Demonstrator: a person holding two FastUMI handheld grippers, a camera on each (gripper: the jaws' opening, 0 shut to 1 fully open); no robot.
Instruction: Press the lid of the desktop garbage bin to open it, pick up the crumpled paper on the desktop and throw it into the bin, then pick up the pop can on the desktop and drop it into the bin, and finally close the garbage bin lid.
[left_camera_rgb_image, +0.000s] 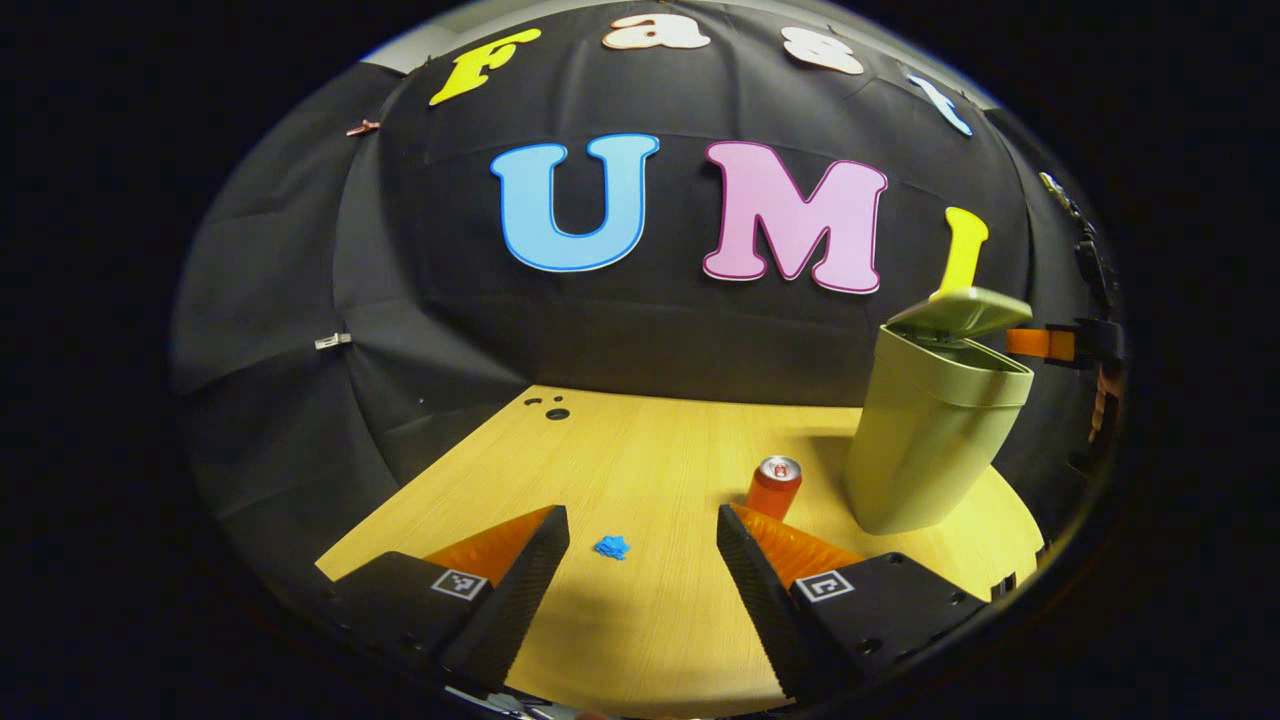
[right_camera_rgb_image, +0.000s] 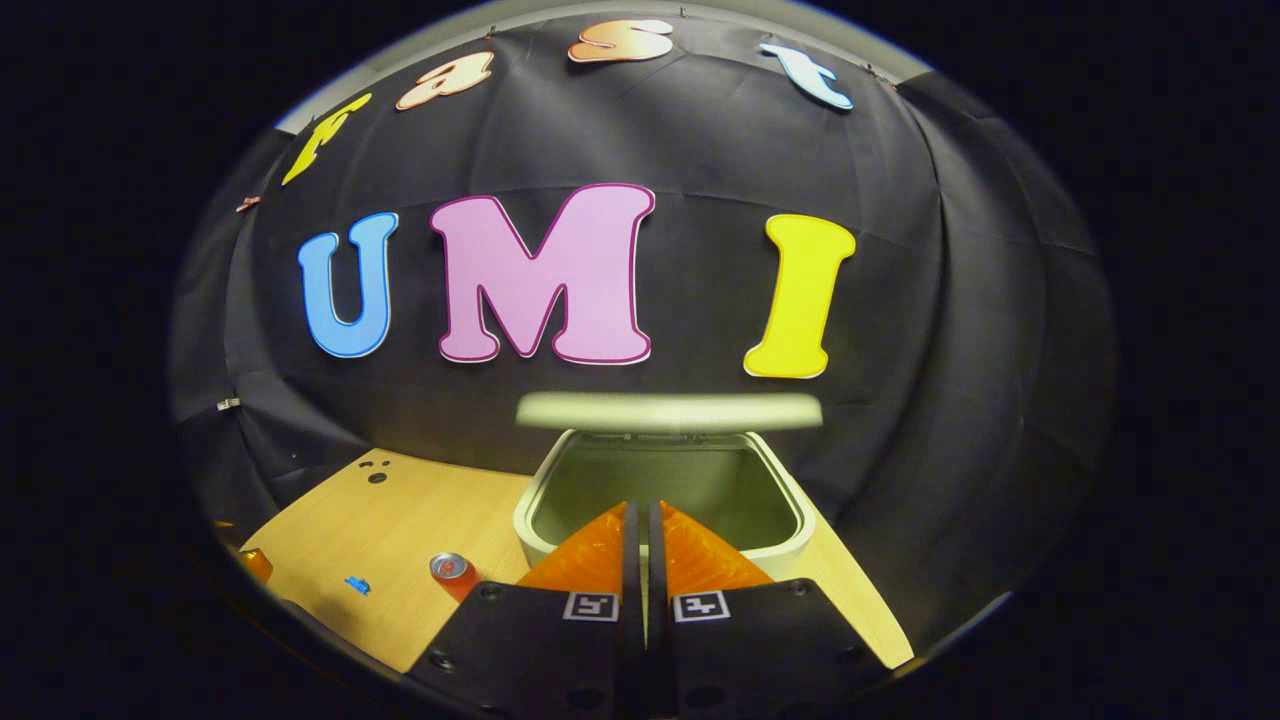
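The olive desktop bin stands on the right of the wooden table, its lid tipped up and open. An orange pop can stands upright just left of the bin. A small blue crumpled paper lies on the table, just ahead of my open left gripper and between its fingers' lines. My right gripper hovers over the bin's rim, shut with nothing held, below the raised lid. The right gripper view has the can and the paper at the lower left.
The wooden table has small dark holes near its far left corner. Black cloth walls close off the back and both sides. The right gripper reaches in behind the bin's top at the far right.
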